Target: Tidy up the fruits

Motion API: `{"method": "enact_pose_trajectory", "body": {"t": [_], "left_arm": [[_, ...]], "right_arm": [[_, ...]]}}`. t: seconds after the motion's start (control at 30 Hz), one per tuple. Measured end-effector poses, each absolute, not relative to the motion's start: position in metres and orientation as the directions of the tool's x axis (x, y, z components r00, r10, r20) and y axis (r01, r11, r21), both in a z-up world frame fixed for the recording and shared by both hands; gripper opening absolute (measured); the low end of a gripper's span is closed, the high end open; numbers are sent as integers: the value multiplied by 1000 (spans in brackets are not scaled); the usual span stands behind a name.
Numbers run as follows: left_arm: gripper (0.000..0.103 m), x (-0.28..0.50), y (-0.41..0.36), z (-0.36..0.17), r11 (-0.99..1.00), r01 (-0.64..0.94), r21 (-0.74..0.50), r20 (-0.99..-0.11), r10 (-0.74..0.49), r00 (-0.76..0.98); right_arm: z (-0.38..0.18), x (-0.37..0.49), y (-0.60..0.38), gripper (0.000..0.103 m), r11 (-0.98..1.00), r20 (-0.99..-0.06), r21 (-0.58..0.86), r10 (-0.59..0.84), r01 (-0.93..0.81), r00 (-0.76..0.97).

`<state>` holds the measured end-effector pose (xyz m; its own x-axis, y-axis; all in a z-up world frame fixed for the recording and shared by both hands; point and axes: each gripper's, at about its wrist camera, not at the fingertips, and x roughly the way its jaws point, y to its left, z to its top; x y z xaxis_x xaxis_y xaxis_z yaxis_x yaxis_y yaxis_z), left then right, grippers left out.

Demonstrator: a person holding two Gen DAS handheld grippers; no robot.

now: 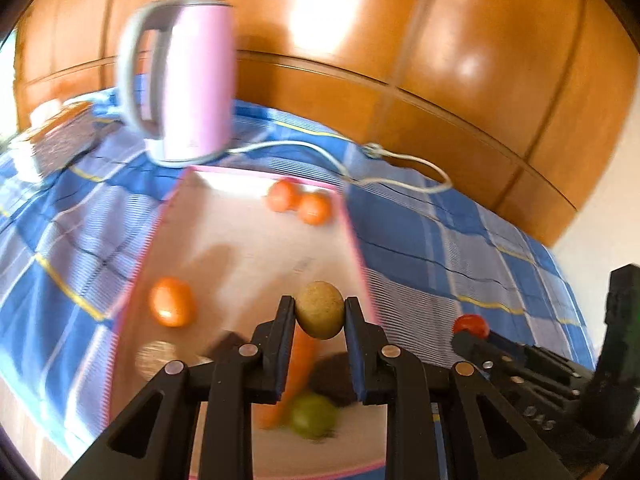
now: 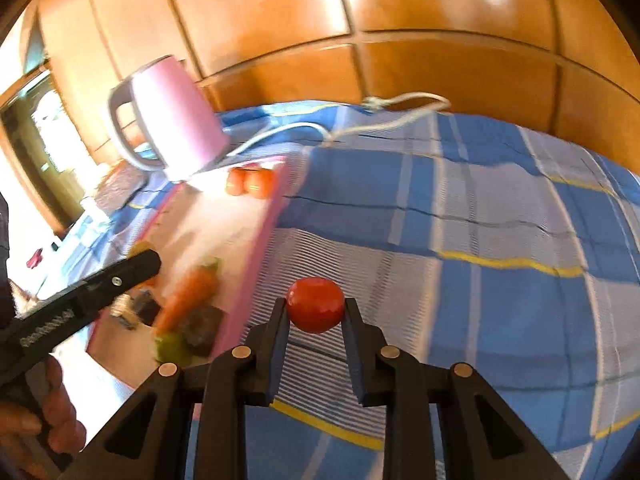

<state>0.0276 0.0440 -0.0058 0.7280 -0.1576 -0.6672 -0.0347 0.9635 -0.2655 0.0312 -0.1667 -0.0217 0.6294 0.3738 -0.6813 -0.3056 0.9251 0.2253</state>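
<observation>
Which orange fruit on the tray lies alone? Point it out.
The orange fruit near the tray's left edge; the other two touch at the far end.

I can't read any text from here. The left gripper [image 2: 80,296], seen from the right wrist camera, carries a white printed line along its side, but blur smears it past reading. The pink kettle [image 1: 192,80] bears a small mark low on its front, equally illegible.

Motion blur smears the pink kettle [image 1: 188,80], and in the left wrist view the left gripper [image 1: 319,312] partly covers the carrot [image 1: 298,368] and a dark object [image 1: 332,380] too blurred to identify. The pale round thing [image 1: 154,356] at the tray's [image 1: 224,216] near corner cannot be identified either.
</observation>
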Motion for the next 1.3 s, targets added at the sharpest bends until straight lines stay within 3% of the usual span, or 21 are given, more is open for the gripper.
{"method": "enact_pose_trajectory", "body": {"t": [0.2,0.67,0.93,1.07,1.3], "left_arm": [[25,30,79,-15,954,-102,-280,-680,-123,723],[26,50,88,-24,962,-108,-252,-695,-102,712],[36,48,92,-30,959,-143,-243,-709,-75,702],[47,42,93,-28,958,-166,-233,-704,-49,709],[57,32,89,-22,963,-182,-197,-692,-5,722]], "right_arm": [[-8,51,-119,27,885,-675,218,442,-412,591],[-13,90,-65,29,866,-722,237,460,-440,516],[-23,87,-61,31,872,-730,245,453,-423,511],[-23,80,-65,31,876,-728,246,450,-416,517],[-17,65,-74,37,892,-715,230,426,-389,555]]}}
